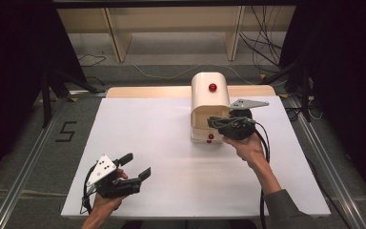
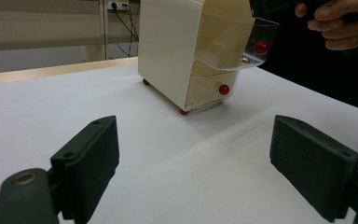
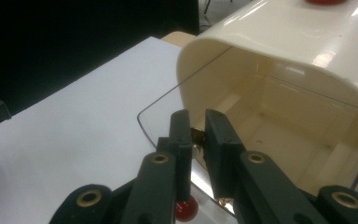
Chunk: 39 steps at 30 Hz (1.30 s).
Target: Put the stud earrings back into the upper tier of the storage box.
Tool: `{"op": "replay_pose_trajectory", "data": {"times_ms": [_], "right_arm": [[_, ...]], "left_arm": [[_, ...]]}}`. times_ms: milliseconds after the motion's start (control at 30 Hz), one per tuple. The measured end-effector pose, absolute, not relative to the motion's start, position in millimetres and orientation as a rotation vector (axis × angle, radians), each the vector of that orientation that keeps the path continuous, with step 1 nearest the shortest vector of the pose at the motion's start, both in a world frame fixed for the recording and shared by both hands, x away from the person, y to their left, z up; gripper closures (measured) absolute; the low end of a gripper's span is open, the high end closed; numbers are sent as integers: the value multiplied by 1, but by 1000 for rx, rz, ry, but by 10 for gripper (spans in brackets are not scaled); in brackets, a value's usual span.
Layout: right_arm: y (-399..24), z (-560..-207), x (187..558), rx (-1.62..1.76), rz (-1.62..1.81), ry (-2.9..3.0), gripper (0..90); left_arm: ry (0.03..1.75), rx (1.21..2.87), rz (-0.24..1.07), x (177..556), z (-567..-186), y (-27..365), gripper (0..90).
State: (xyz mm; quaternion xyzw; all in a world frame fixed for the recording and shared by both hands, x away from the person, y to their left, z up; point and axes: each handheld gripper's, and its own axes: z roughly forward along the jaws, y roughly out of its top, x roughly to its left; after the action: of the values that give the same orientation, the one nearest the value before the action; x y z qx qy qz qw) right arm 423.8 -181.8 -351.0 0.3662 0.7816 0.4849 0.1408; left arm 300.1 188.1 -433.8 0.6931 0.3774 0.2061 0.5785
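Note:
A cream box (image 1: 209,95) with a rounded top stands at the back middle of the white table (image 1: 162,157). Its clear flap door (image 2: 230,58) is swung up and outward, and its red knob (image 2: 261,47) hangs under the flap. My right gripper (image 1: 214,122) is shut on the flap's front edge (image 3: 163,116) by the brass screw of the knob (image 3: 186,208). The box's upper compartment (image 3: 279,121) looks bare. Below it sits a shut drawer with a red knob (image 2: 223,89). My left gripper (image 1: 138,165) is open near the table's front left, holding nothing (image 2: 193,154).
Another red knob (image 1: 212,87) sits on the box's top. Wooden shelving (image 1: 171,24) and loose cables (image 1: 262,47) lie on the floor behind the table. A taped "5" (image 1: 66,131) marks the floor at the left. Metal rails run along both sides.

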Motion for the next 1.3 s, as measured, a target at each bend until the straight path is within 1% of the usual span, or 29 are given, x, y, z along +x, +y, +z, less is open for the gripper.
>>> {"op": "replay_pose_trajectory", "data": {"times_ms": [533,700,867,1300], "right_arm": [[-177,-358,431,1077,1391,2273,807],[-176,-359,432,1074,1395,2294,748],[-179,-357,430,1066,1418,2285,707],[-176,-351,414,1001,1465,2286,531]], "left_arm": [[882,1622,482,300,-434,188,151],[881,1621,481,300,-433,188,152],[881,1621,482,300,-433,188,152],[879,1620,483,300,-433,188,152]]}}
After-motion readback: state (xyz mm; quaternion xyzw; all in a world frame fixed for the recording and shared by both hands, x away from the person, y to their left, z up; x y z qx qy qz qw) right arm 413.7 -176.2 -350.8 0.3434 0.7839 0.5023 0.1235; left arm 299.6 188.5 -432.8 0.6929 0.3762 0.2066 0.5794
